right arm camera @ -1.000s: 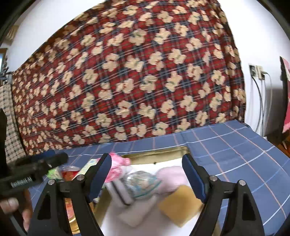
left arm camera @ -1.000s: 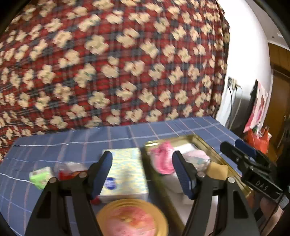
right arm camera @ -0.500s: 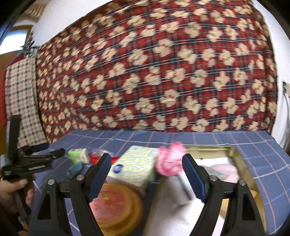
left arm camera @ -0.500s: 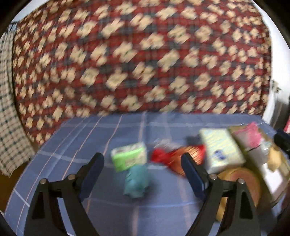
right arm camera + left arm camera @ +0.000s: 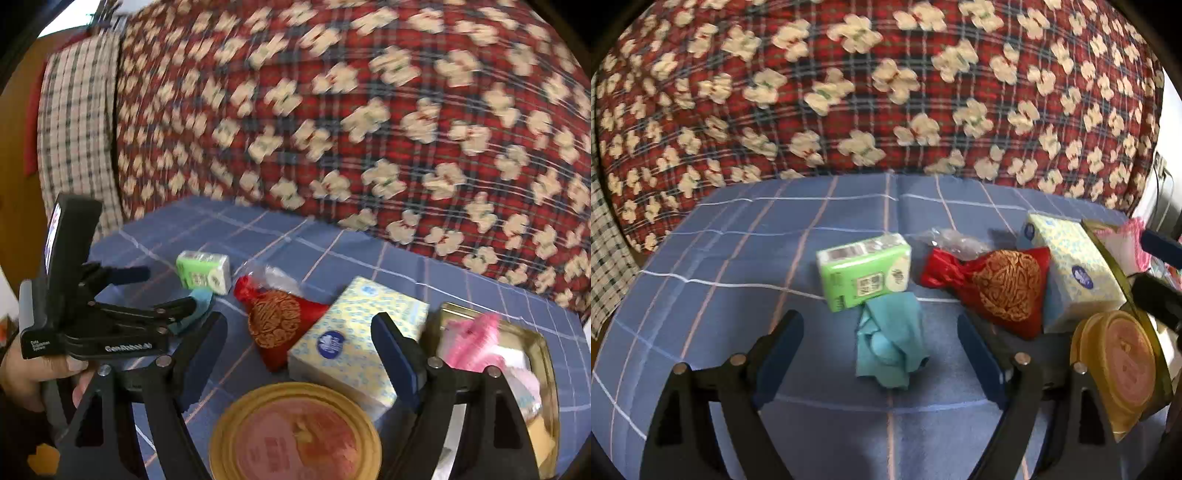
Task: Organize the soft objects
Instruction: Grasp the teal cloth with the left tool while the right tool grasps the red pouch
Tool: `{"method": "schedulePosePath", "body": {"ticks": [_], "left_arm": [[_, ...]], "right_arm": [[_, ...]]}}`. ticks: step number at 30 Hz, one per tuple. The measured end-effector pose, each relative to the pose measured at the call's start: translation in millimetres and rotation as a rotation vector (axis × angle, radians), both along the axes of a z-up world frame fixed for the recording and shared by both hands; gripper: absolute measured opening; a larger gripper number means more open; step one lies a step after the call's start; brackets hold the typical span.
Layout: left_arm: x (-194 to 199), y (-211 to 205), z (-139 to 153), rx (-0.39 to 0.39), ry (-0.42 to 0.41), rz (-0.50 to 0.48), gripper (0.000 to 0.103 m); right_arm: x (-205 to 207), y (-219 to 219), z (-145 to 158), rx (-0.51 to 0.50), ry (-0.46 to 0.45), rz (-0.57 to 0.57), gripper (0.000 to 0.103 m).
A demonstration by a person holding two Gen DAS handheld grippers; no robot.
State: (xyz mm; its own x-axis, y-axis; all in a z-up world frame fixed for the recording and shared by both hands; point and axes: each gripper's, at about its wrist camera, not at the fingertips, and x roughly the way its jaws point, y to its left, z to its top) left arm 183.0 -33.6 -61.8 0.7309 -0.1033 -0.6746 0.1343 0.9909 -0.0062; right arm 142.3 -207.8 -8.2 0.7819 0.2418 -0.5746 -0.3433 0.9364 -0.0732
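A crumpled teal cloth (image 5: 890,343) lies on the blue checked tablecloth (image 5: 738,258), in front of a green tissue pack (image 5: 864,273). My left gripper (image 5: 877,323) hovers over the cloth, which sits between its closing jaws without either pad touching it. Right of it lie a red and gold pouch (image 5: 1001,291) and a yellow tissue box (image 5: 1071,269). My right gripper (image 5: 299,321) is open and empty above the pouch (image 5: 277,325) and the box (image 5: 354,339). The right wrist view shows the left gripper (image 5: 171,288) at the cloth (image 5: 201,297).
A gold tin tray (image 5: 543,354) at the right holds a pink frilly item (image 5: 469,343) and other soft things. A round tin lid (image 5: 295,432) lies near the front. A clear wrapper (image 5: 949,240) sits behind the pouch. A red patterned quilt (image 5: 886,92) rises behind the table.
Both views swung left, away from the tray. The left gripper came down over the teal cloth and green pack. The right gripper now looks at the pouch and tissue box.
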Motion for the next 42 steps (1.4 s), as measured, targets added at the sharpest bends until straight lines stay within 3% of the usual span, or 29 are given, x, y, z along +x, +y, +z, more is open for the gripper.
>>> {"method": "schedulePosePath", "body": {"ticks": [4,6,7,9,16,23,28,31,33,35,39,42], "left_arm": [[11.0,-2.9,-9.8,0.013,0.031,-0.005,0.076],[14.6,-2.7,-16.2,0.013,0.06,-0.018,0.052],[17.2,-1.7,-18.8,0.001,0.085,-0.026,0.047],[19.5,-0.1,-20.4,-0.025,0.105,-0.045,0.012],[16.5,-4.0,-19.6,-0.008,0.097,-0.06,0.006],[15.7,8.5,-15.7,-0.067,0.076,-0.031,0.006],[17.7,14.5,-16.6,-0.101,0.087,-0.022,0.006],[18.2,15.8,-17.1,-0.11,0.093,-0.016,0.006],[17.2,15.2,-15.9,-0.105,0.086,-0.014,0.006],[15.8,13.7,-14.6,-0.095,0.077,-0.016,0.006],[15.2,11.2,-13.2,-0.077,0.071,-0.018,0.006],[14.1,12.0,-11.8,-0.08,0.063,-0.016,0.006]], "right_arm": [[18.6,14.2,-3.0,-0.055,0.045,0.041,0.082],[27.9,18.8,-5.8,-0.062,0.074,0.067,0.082],[31.7,20.9,-7.5,-0.065,0.086,0.083,0.082],[38.4,26.4,-11.1,-0.084,0.104,0.106,0.082],[61.5,45.8,-30.3,-0.187,0.2,0.123,0.082],[76.5,60.1,-47.2,-0.291,0.294,0.131,0.082],[83.0,62.8,-54.8,-0.333,0.313,0.131,0.079],[85.4,63.1,-57.2,-0.341,0.327,0.128,0.065],[87.9,63.1,-61.6,-0.343,0.356,0.137,0.043],[89.1,61.6,-61.8,-0.33,0.363,0.14,0.04],[89.5,62.2,-63.2,-0.32,0.373,0.16,0.021],[86.2,63.9,-62.7,-0.312,0.365,0.188,0.014]]}}
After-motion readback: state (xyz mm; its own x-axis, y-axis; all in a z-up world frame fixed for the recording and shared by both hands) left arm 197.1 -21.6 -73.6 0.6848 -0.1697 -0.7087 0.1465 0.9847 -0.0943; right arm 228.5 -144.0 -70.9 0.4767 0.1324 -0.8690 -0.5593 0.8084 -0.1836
